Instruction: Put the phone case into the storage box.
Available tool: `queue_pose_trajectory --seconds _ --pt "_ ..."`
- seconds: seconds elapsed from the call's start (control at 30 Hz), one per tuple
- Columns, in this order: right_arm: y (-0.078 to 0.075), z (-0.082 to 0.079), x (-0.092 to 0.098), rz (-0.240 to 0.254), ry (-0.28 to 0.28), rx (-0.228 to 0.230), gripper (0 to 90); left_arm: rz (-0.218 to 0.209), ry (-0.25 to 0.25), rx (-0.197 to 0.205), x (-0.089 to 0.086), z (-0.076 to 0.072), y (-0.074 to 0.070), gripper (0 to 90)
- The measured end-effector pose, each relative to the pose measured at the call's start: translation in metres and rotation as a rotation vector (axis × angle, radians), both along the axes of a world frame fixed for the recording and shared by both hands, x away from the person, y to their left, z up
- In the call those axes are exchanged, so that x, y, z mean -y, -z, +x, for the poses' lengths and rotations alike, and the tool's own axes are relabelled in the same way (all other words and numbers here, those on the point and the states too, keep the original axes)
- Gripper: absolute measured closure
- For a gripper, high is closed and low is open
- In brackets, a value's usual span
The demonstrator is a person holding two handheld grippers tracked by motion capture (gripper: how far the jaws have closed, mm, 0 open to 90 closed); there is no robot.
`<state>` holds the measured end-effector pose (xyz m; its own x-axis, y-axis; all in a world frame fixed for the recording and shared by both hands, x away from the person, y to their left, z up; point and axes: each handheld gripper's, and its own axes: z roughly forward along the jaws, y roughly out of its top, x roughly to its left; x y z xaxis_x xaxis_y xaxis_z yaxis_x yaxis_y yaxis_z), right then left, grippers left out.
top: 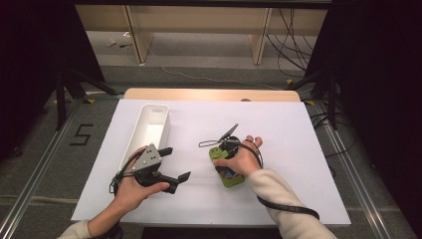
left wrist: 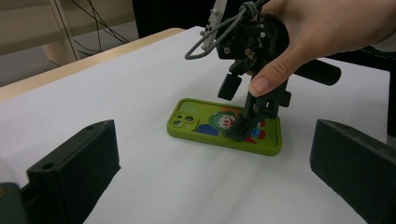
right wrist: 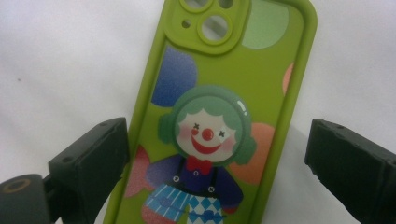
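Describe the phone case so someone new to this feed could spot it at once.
On the white sheet covering the table, look right of the long white bin, under the right gripper. There the phone case lies flat, camera cutouts at one end. It is bright green with a cartoon clown on its back, the only colourful thing there.

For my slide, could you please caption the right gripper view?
Open right gripper poised over a green clown-print phone case lying on the white table.

Phone case (top: 230,175) on table (top: 298,149), bin (top: 149,130) to its left
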<state>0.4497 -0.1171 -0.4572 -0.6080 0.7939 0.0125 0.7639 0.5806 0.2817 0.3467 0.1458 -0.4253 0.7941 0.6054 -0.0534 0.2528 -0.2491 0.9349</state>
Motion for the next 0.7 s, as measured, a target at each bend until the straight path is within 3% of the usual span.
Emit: queue_pose_trajectory --seconds 0.23,0.7 --pt "0.0017 0.0006 -0.0064 -0.007 -0.001 -0.045 6.9 0.000 0.000 0.001 0.0000 0.0000 0.0000 1.1" --pt "0.0047 0.0049 -0.0107 -0.057 0.041 -0.080 8.1 0.000 0.002 0.001 -0.0002 -0.0001 -0.0001 1.0"
